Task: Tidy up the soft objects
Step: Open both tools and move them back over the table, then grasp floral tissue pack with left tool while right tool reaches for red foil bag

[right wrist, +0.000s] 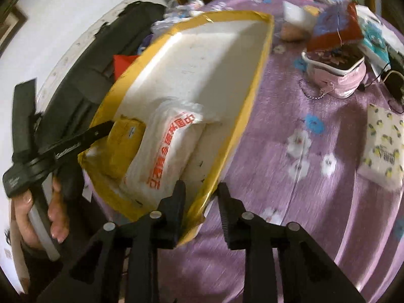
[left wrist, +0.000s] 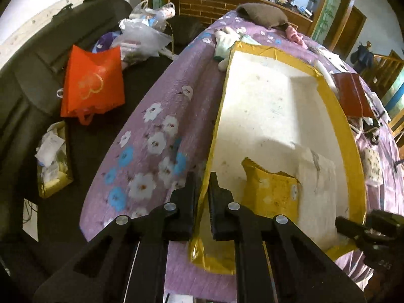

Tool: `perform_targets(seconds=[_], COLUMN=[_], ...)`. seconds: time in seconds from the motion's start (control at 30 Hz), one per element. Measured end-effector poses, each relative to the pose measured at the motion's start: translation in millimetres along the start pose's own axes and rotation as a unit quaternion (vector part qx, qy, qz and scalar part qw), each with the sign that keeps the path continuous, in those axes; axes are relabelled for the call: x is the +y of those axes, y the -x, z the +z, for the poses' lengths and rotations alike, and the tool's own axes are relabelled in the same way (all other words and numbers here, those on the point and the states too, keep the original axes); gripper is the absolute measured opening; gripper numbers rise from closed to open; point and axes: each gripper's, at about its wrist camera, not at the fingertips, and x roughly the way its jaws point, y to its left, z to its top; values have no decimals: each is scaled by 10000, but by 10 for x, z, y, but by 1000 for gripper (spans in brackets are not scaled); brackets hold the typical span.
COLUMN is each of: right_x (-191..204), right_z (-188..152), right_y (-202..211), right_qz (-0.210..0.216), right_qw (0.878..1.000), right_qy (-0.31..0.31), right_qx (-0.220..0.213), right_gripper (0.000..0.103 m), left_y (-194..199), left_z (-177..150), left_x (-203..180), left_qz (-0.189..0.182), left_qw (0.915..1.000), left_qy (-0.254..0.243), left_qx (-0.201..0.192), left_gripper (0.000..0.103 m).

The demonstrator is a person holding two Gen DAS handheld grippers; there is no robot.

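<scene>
A white foam box (left wrist: 265,101) edged in yellow tape lies on the purple flowered bedspread (left wrist: 156,136). Inside it lie a yellow packet (left wrist: 272,192) and a white plastic bag with red print (right wrist: 166,151). My left gripper (left wrist: 204,179) is shut on the box's left wall, the yellow rim pinched between its fingers. My right gripper (right wrist: 201,186) straddles the right wall near the box's (right wrist: 202,63) near corner; its jaws stand apart, and a gap shows beside the right finger. A pale plush toy (left wrist: 227,43) lies beyond the box. A patterned tissue pack (right wrist: 383,149) lies to the right.
A pink purse (right wrist: 335,78), a red-and-blue bag (right wrist: 335,27) and cables crowd the bed's right side. A brown cushion (left wrist: 262,12) and a pink item (left wrist: 294,34) lie at the far end. Left of the bed, a dark sofa (left wrist: 30,96) holds a red bag (left wrist: 93,83) and plastic bags (left wrist: 141,38).
</scene>
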Motion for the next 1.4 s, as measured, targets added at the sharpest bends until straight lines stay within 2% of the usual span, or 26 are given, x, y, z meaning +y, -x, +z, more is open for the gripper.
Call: perform_targets(seconds=[0.07,0.13,0.17,0.23,0.27,0.3,0.33,0.37,0.47,0.5,0.53,0.63,0.73,0.83,0.9,0.93,1.03,1.13,1.2,1.27,1.4], right_x=[-43,-169,-259,-466,-554,-614,-738,-823,-1059,-1132,-1195,-1375,-1534,-1702,-1806,-1831,-1905,-1993,-2031,-2052,-2008], right_z=[-62,-128,-138,-233,-283,-311,-345,-345,-368,-415,-415,-426,-533,-559,-579,-579,-576,-562,-545,-507,-373], right_y=[141,305,391,605,703,777,864,914,1079,1148,1188,1281,1406,1443,1450,1445,1448,1441,1431,1415,1427], right_qz=[-1,61,122,126,128,118,81,72,364,368,340,322,-101,-274,-338,-415,-592,-622,-616,-517,-419], right_qw=[9994,9982,9972,9936,9905,9866,9826,9812,9767,9758,9751,9739,9716,9688,9667,9673,9651,9652,9659,9677,9684], right_qy=[22,-25,-46,-198,-276,-339,-428,-506,-676,-691,-709,-812,-934,-1121,-1212,-1185,-1189,-1309,-1336,-1350,-1323], right_qx=[-353,-599,-737,-1103,-1338,-1593,-1807,-1860,-2003,-2042,-2073,-2097,-2172,-2192,-2230,-2203,-2256,-2178,-2130,-2067,-2074], right_gripper=[34,47,50,58,59,64,68,68,71,78,81,81,81,81,81,81,81,81,81,81,81], left_y=[48,149,222,493,586,699,767,789,835,838,832,707,404,103,-39,-115,-314,-445,-473,-463,-396], left_z=[-14,-22,-15,-76,-79,-110,-143,-156,-199,-194,-190,-133,-36,20,31,34,4,2,-6,-20,-55], left_x=[22,50,40,-91,-166,-284,-408,-479,-880,-1052,-1239,-1863,-2489,-2839,-2955,-3065,-3176,-3210,-3220,-3240,-3221], left_qz=[-7,-48,-52,346,448,443,335,250,-527,-791,-1064,-1479,-1509,-1671,-1590,-1640,-1563,-1831,-1865,-2035,-2109], left_qw=[10000,9996,9991,9945,9917,9886,9883,9893,9899,9886,9864,9790,9737,9691,9684,9649,9616,9598,9620,9592,9585], left_qy=[95,255,320,257,188,15,-128,-123,-369,-520,-602,-1163,-1674,-1817,-1916,-2042,-2220,-2019,-1895,-1856,-1849], left_qx=[9,-121,-259,-956,-1193,-1441,-1484,-1433,-1260,-1169,-1094,-789,-344,-5,134,181,403,664,617,635,521], left_gripper=[10,10,10,10,14,23,47,61,61,61,61,61,61,61,61,61,61,61,60,46,36])
